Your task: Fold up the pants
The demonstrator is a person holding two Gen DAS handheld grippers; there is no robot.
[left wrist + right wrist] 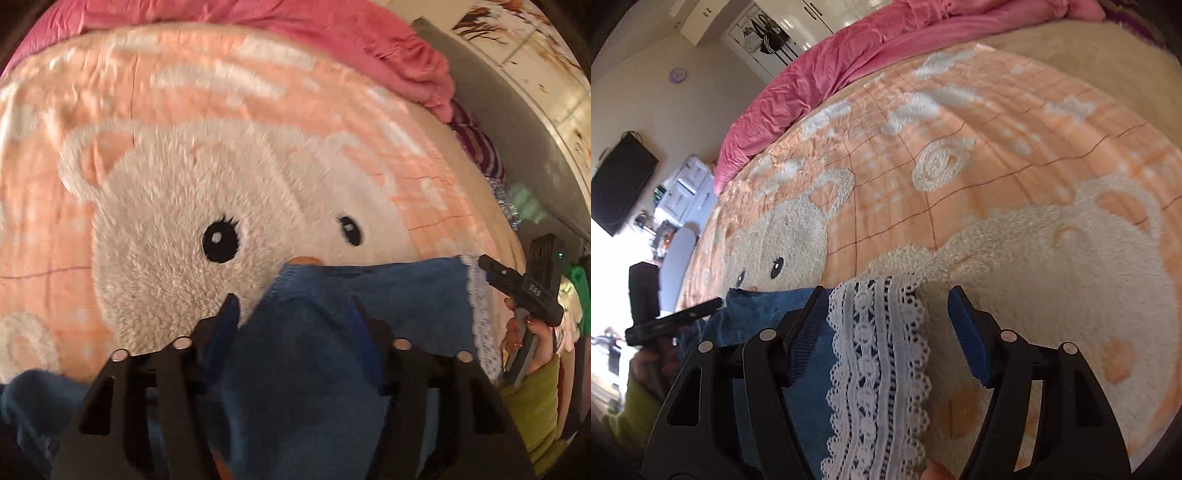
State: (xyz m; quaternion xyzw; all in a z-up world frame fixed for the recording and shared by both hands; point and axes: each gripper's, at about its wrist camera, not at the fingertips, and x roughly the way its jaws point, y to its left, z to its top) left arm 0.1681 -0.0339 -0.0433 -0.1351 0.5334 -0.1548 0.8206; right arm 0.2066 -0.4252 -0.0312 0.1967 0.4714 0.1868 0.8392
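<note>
Blue denim pants (332,332) with a white lace hem (879,369) lie on an orange blanket with cream bears (184,184). My left gripper (293,310) is open, its fingers standing either side of the denim near the front edge. My right gripper (886,306) is open too, with the lace hem lying between its fingers. In the left wrist view the right gripper (491,267) shows at the lace edge on the right. In the right wrist view the left gripper (709,306) shows at the left over the denim.
A crumpled pink cover (831,74) lies along the far side of the bed. A grey headboard and patterned wall (517,92) stand to the right. A black television (620,184) and white drawers (687,188) are beyond the bed's left end.
</note>
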